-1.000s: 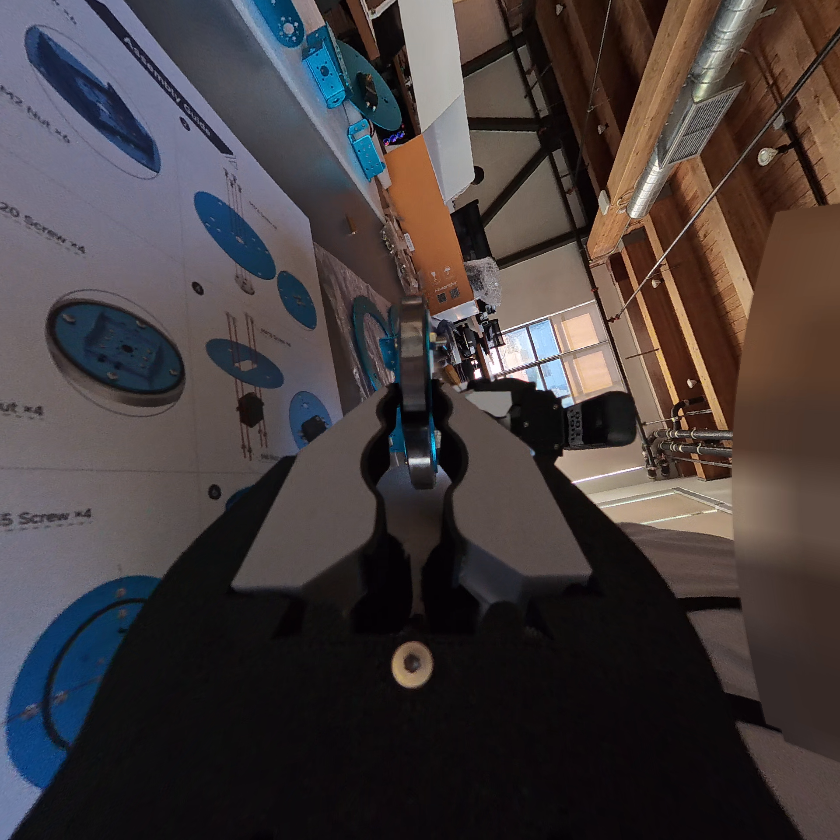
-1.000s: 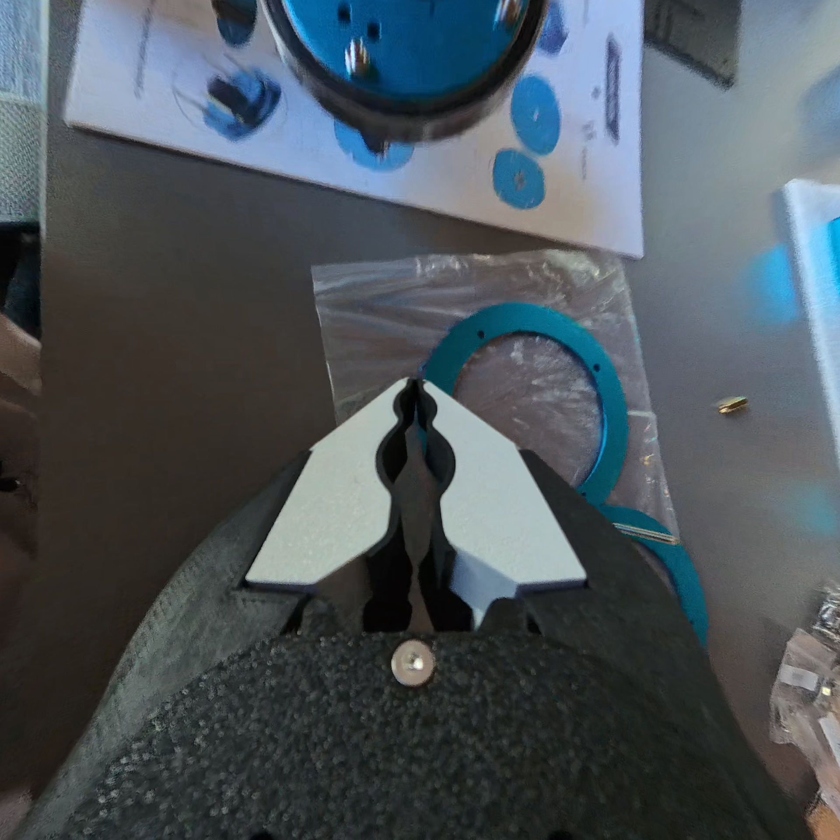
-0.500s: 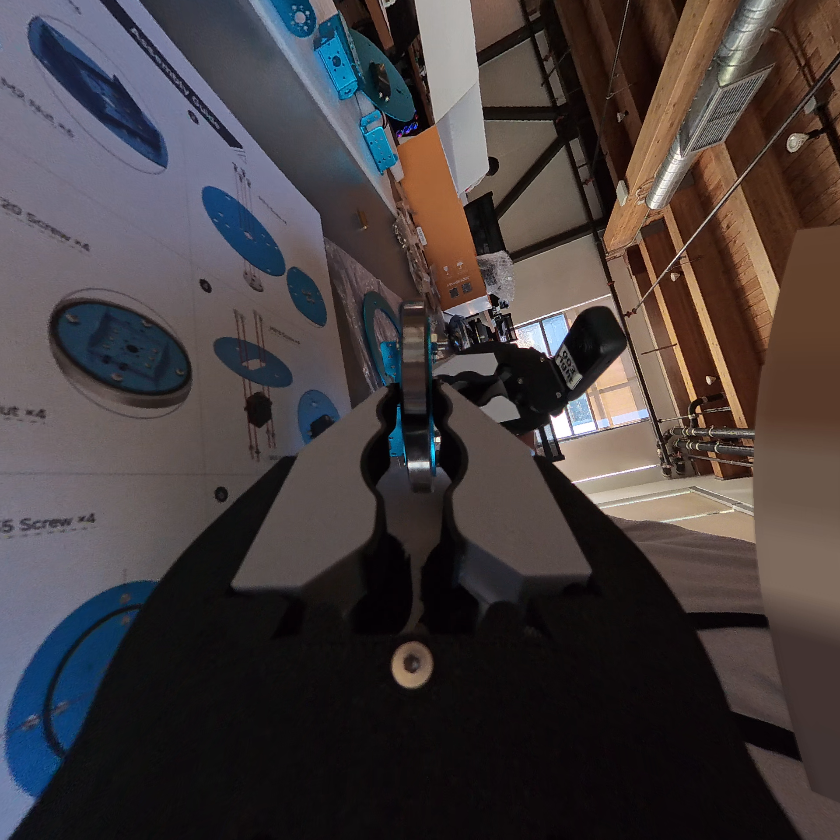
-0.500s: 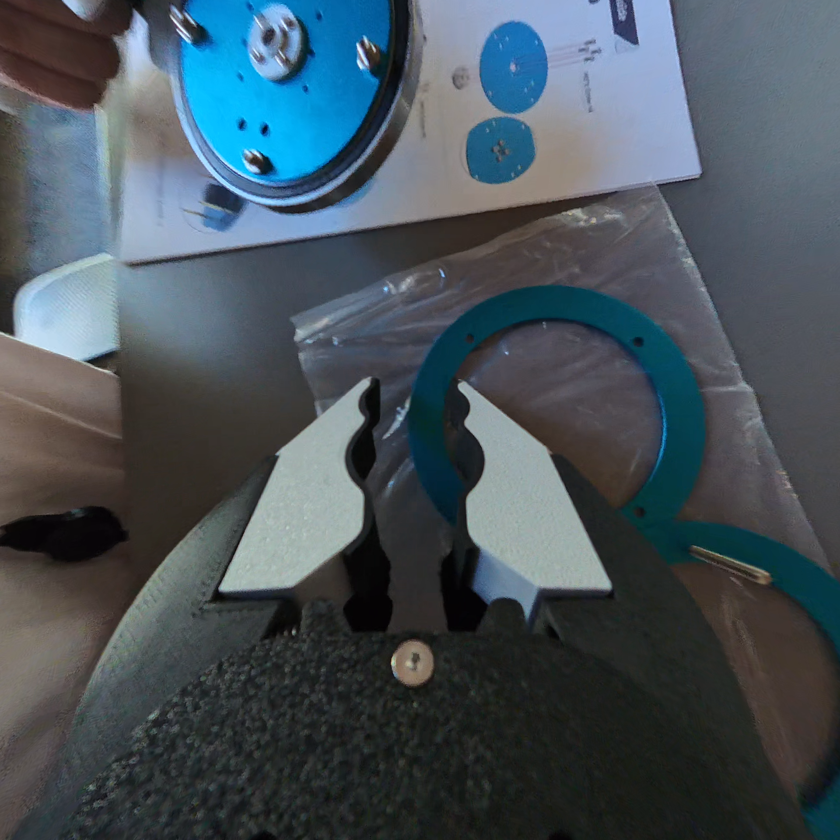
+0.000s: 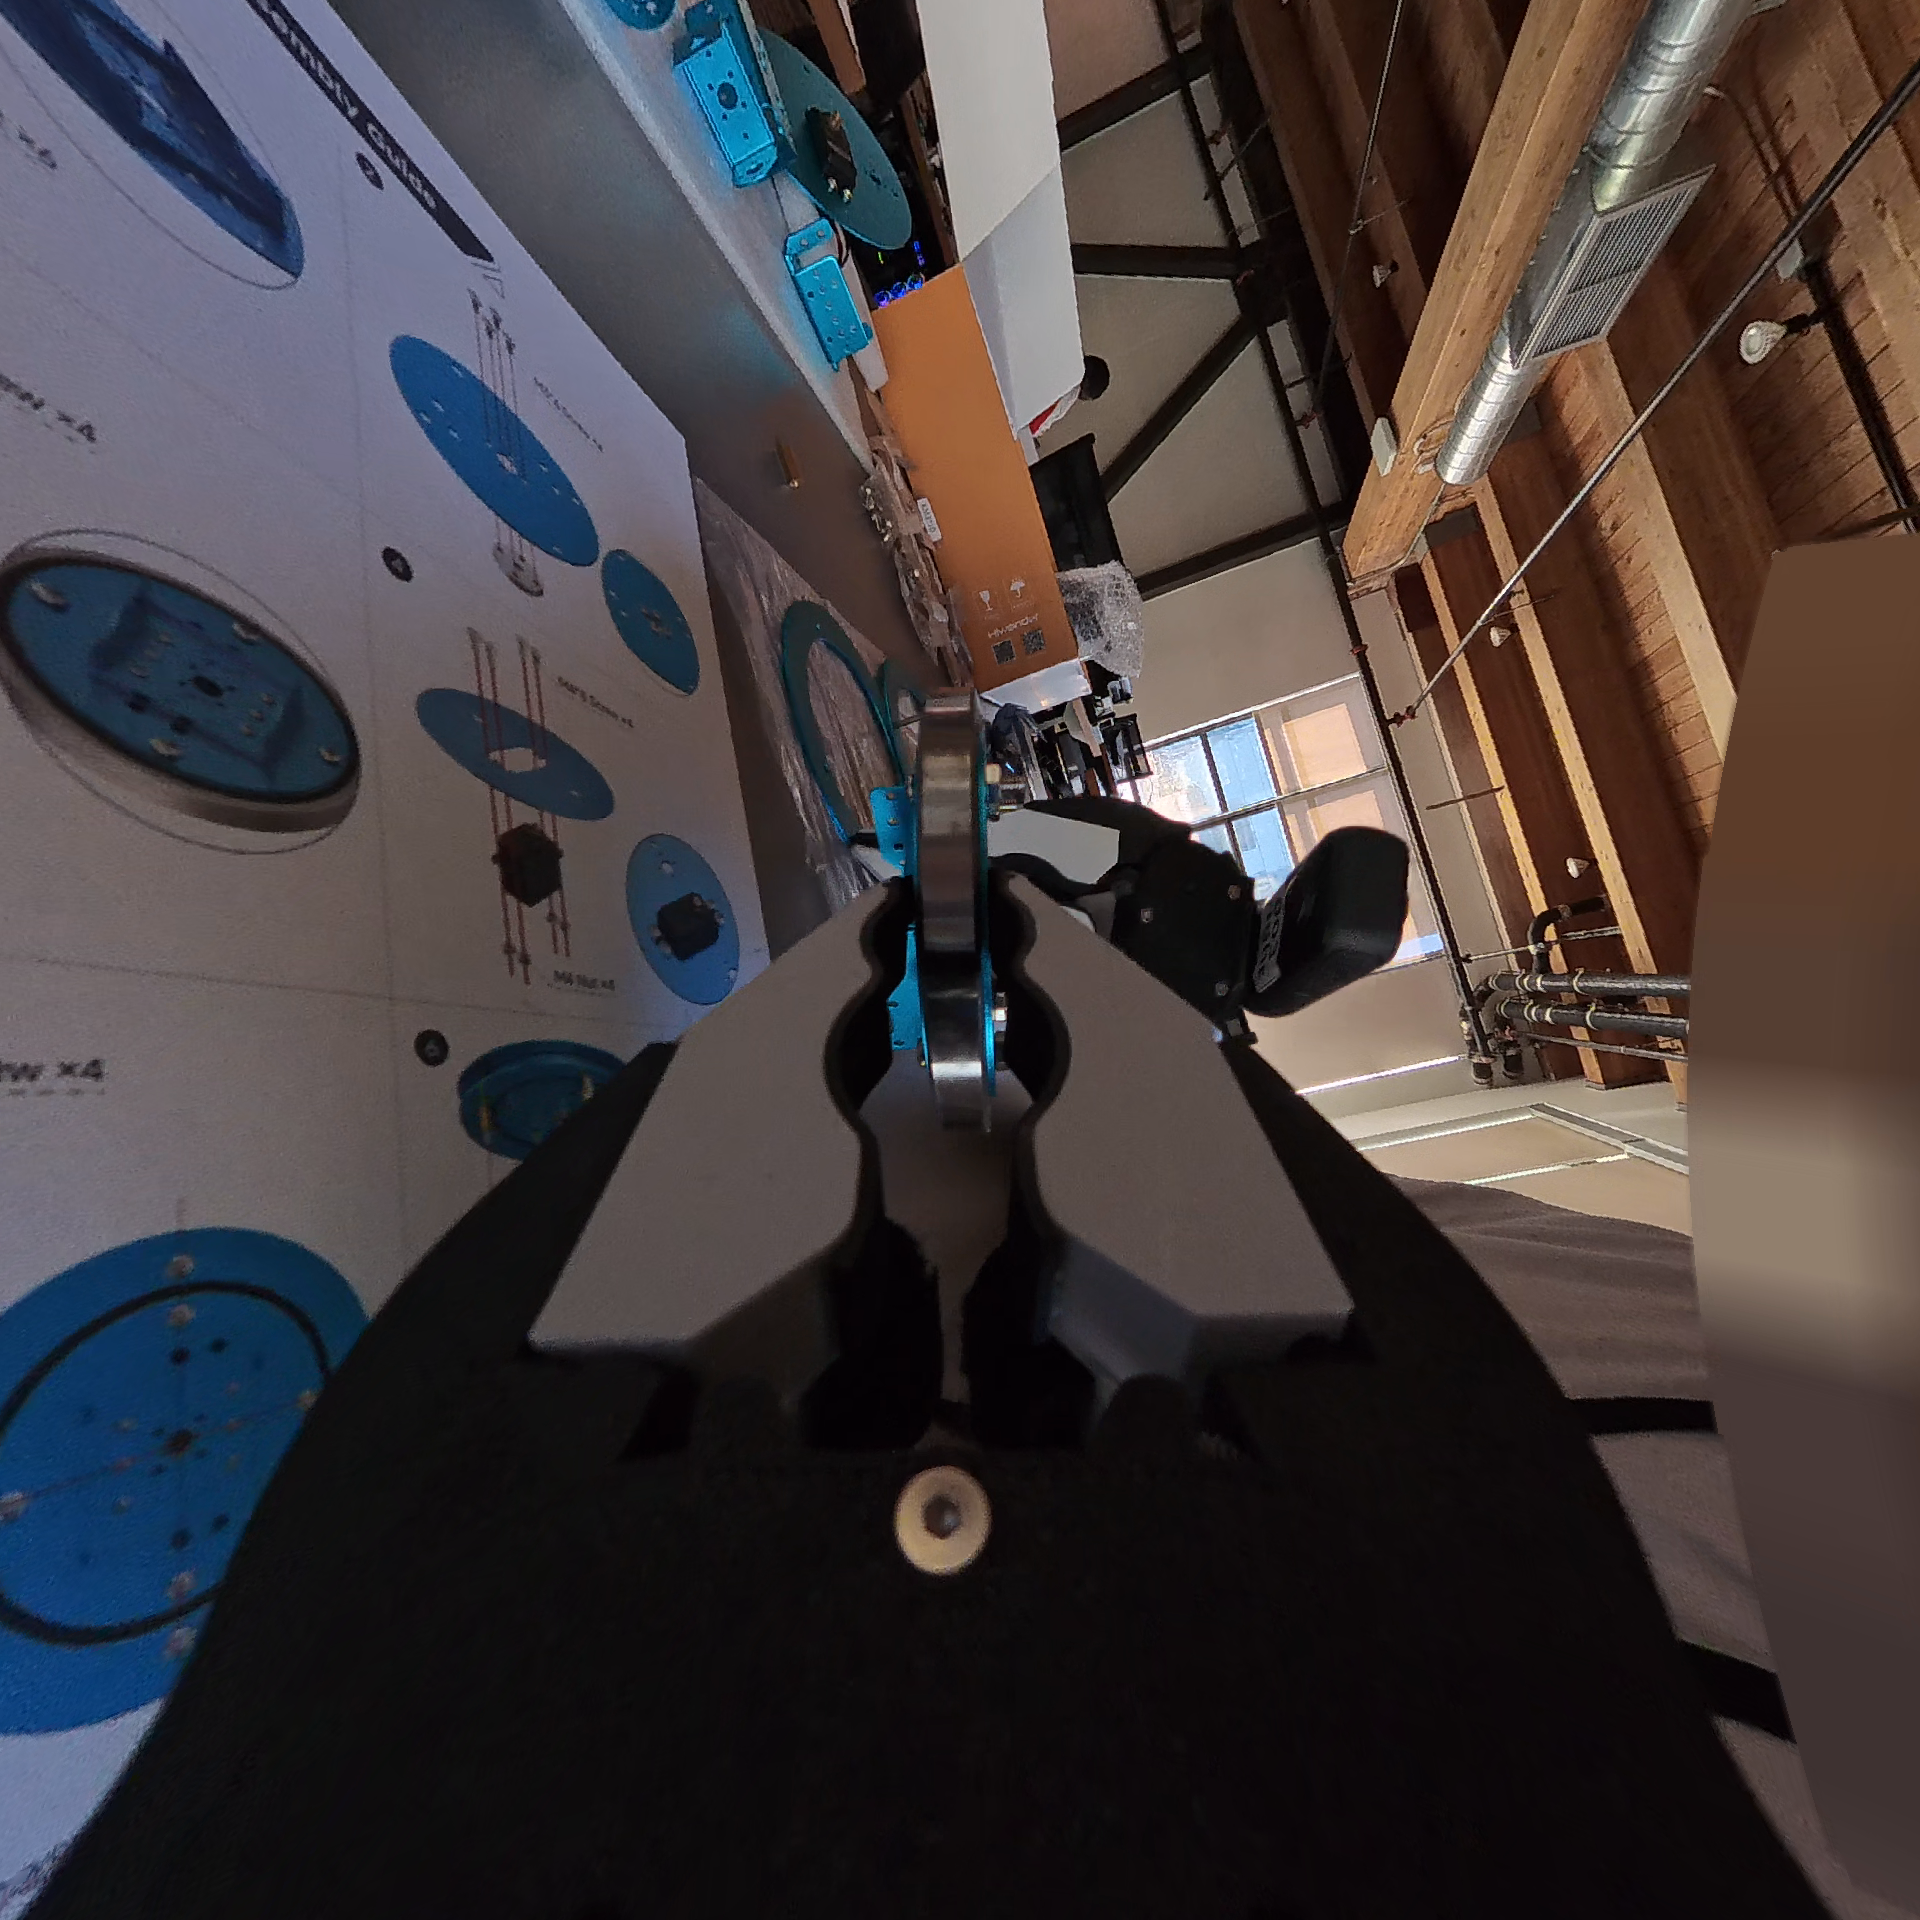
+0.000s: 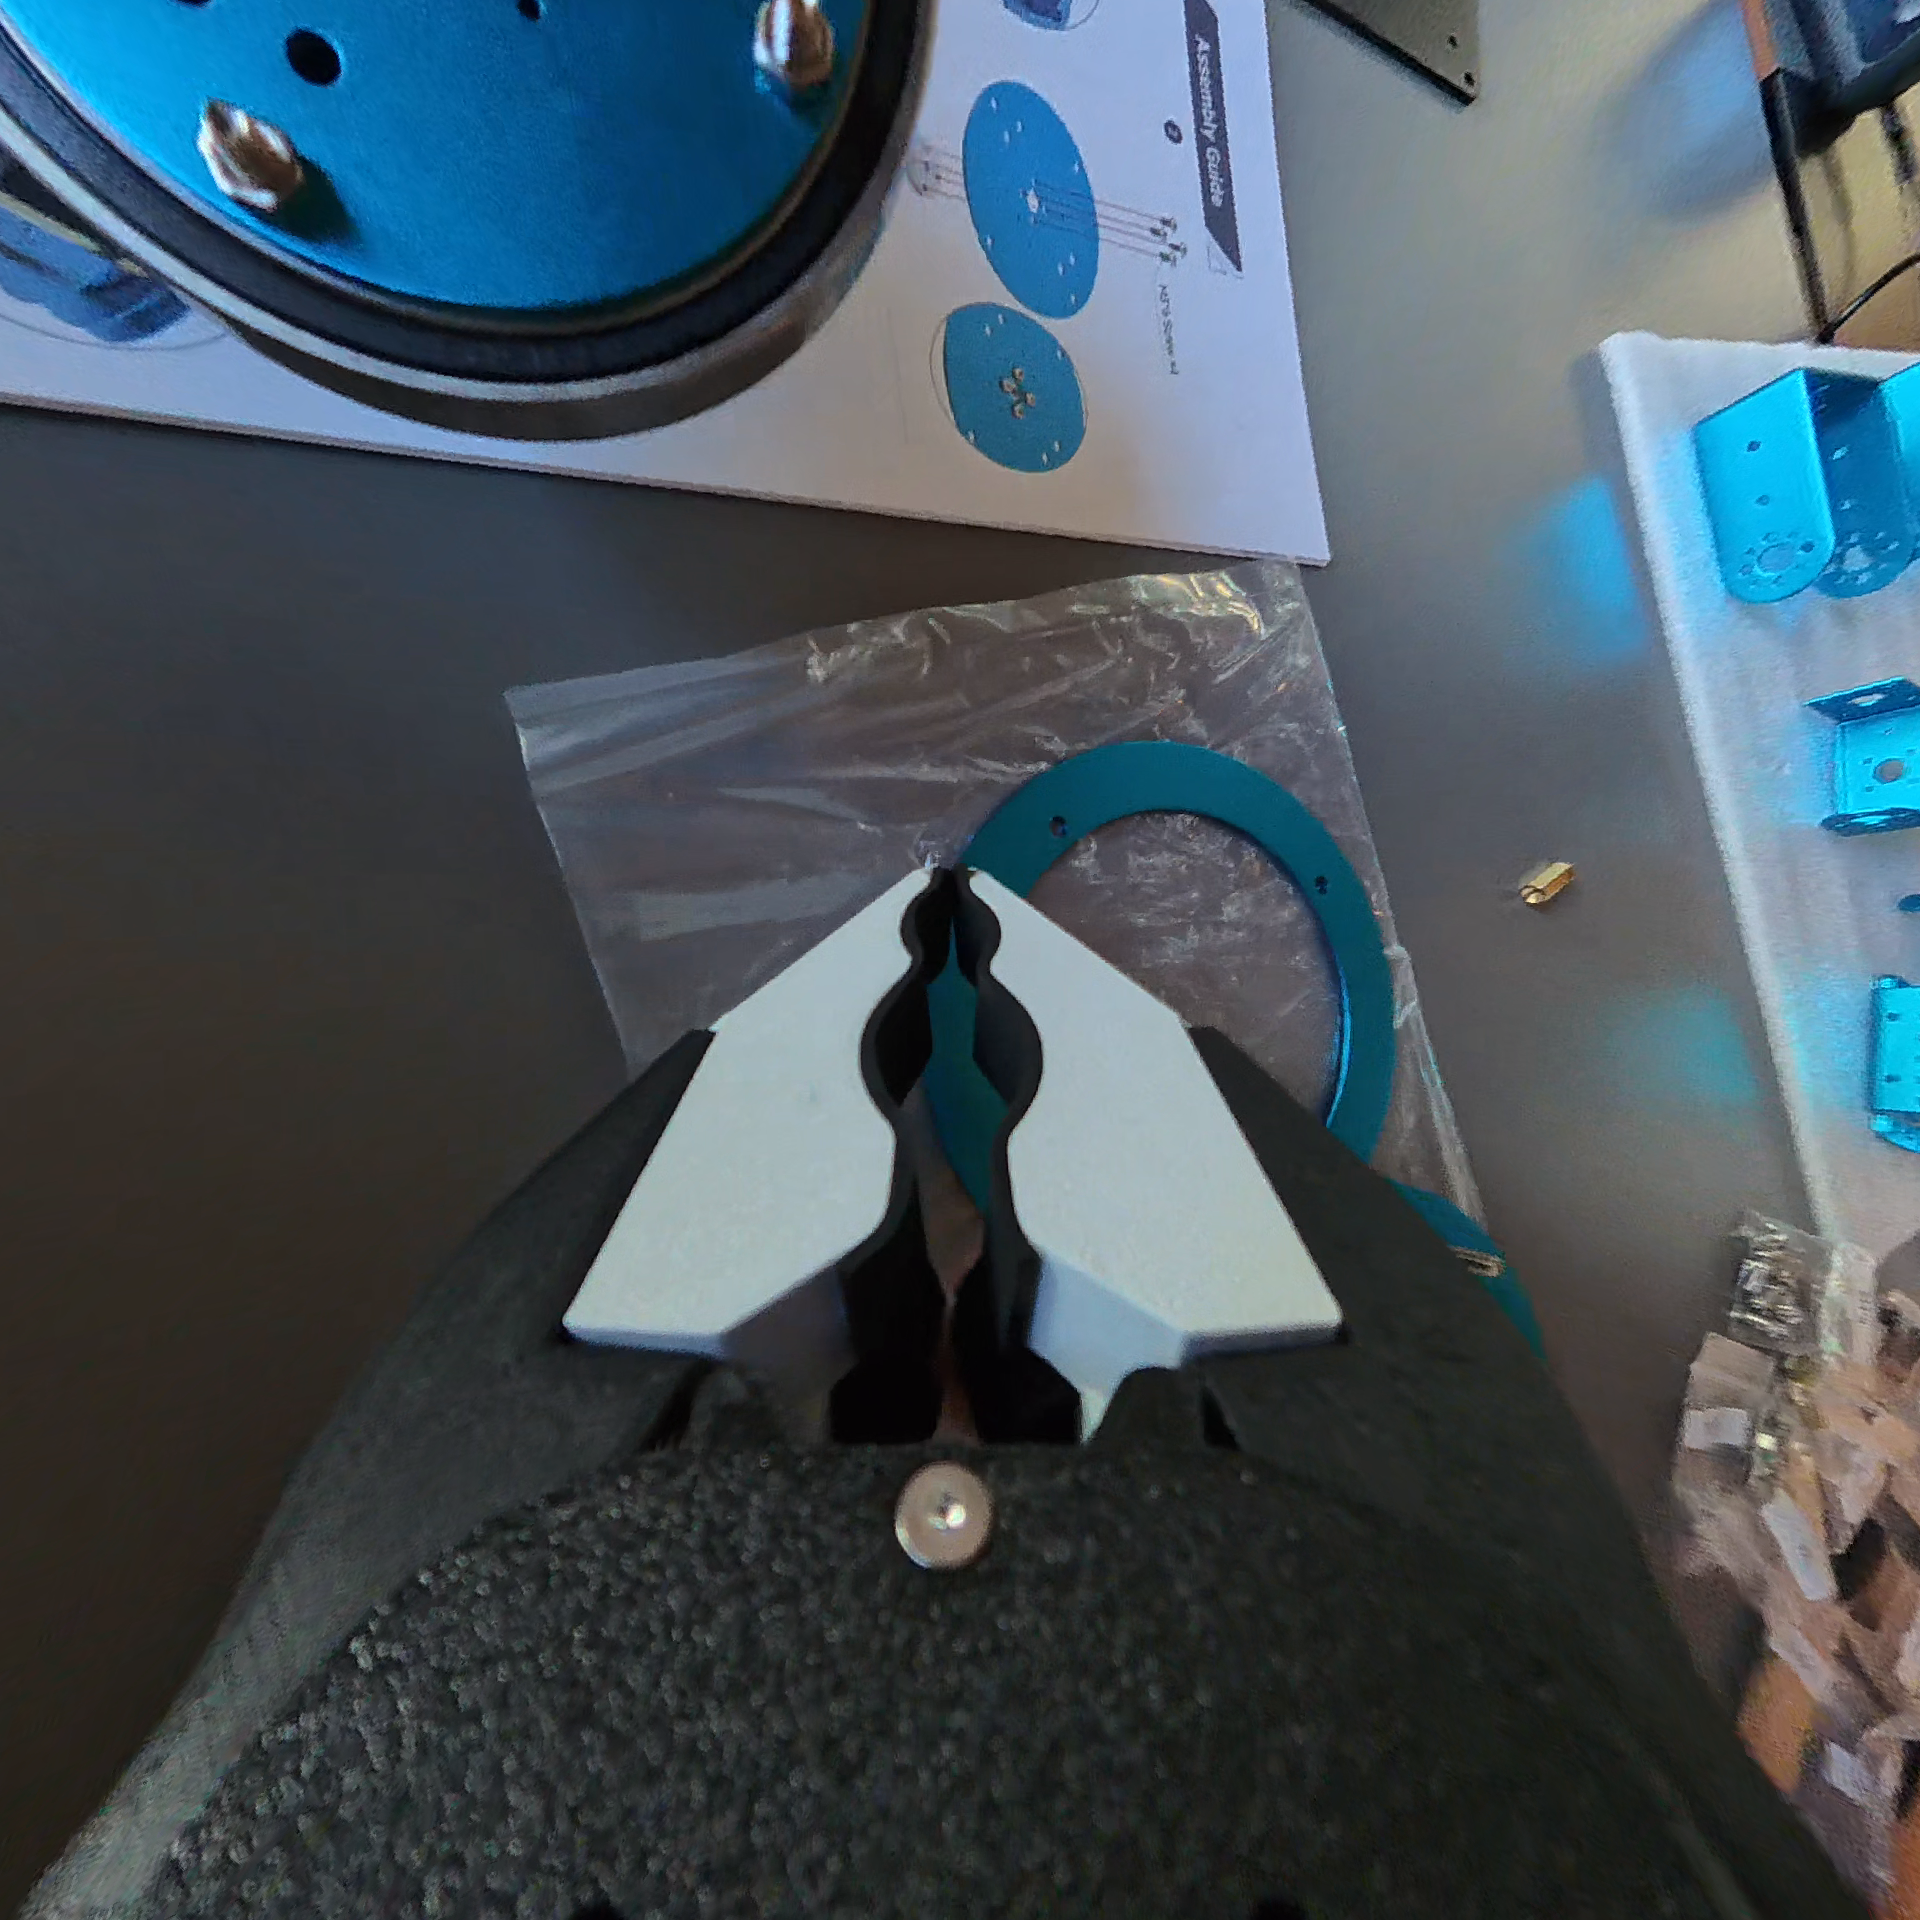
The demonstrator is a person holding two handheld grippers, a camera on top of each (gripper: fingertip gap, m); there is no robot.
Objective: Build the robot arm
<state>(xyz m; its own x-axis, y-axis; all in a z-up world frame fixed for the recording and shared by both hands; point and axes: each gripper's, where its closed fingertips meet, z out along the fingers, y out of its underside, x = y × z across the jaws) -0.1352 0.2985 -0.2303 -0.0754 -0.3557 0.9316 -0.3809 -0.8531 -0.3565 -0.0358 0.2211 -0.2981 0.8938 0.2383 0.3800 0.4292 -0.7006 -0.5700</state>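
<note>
Left tool [image 5: 951, 914] clenched edge-on around blue disc assembly [image 5: 954, 914], held aloft above counter [image 6: 260, 727]; right tool [image 6: 951, 883] pinching flat teal ring [image 6: 1247, 810] by its rim on plastic bag [image 6: 831, 748].

The round blue disc assembly [image 6: 436, 177] at the far left is cut off by the right wrist picture's top and left edges. The teal ring [image 6: 1340, 935] lies partly hidden behind the right gripper [image 6: 951, 883]. At the near right, the heap of small bags [image 6: 1808, 1475] is blurred. The brass piece [image 6: 1546, 885] is too small to identify.
</note>
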